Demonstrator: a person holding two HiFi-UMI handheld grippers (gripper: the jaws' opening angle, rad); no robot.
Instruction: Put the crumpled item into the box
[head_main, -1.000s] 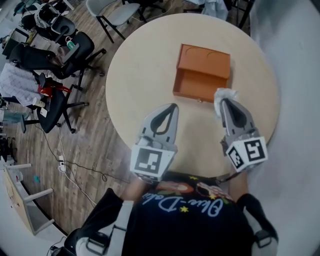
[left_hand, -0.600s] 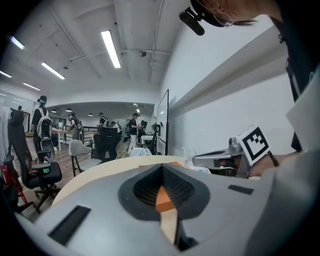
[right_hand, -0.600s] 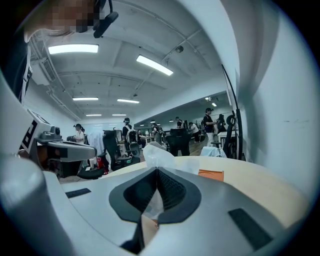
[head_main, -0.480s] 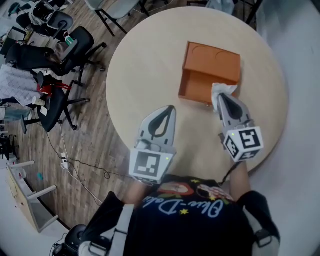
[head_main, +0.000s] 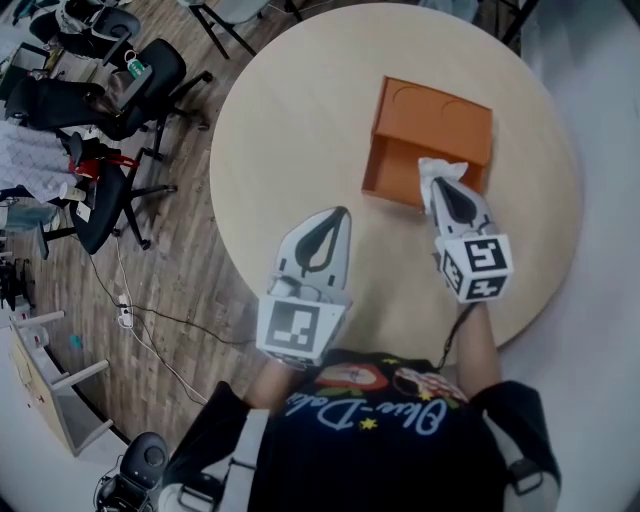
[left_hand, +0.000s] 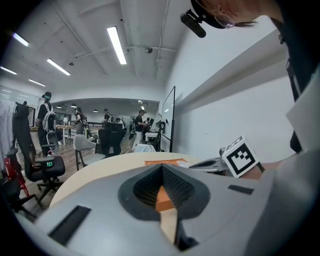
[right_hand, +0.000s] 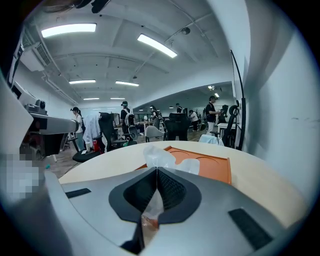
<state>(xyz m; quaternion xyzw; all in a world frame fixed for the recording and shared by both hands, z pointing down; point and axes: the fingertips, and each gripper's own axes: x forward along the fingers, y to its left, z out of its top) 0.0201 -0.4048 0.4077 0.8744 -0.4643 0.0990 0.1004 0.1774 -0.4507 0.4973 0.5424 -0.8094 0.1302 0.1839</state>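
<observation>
Clear crumpled plastic (head_main: 441, 168) sits pinched in right gripper (head_main: 447, 190) at near edge of orange box (head_main: 430, 115), not yet released; left gripper (head_main: 335, 222) pressed together, empty, short of the box.

From where I stand: 1 round table (head_main: 300, 130), and on it 1 orange box (head_main: 430, 125) toward the far right edge, with 2 round recesses (head_main: 407, 97) in its flat half. 1 crumpled item (head_main: 437, 170), a clear wad. 2 grippers, the left gripper (head_main: 333, 218) and the right gripper (head_main: 445, 190), each with 1 marker cube (head_main: 300, 328). Off the table's left edge there are at least 3 black office chairs (head_main: 150, 78).
</observation>
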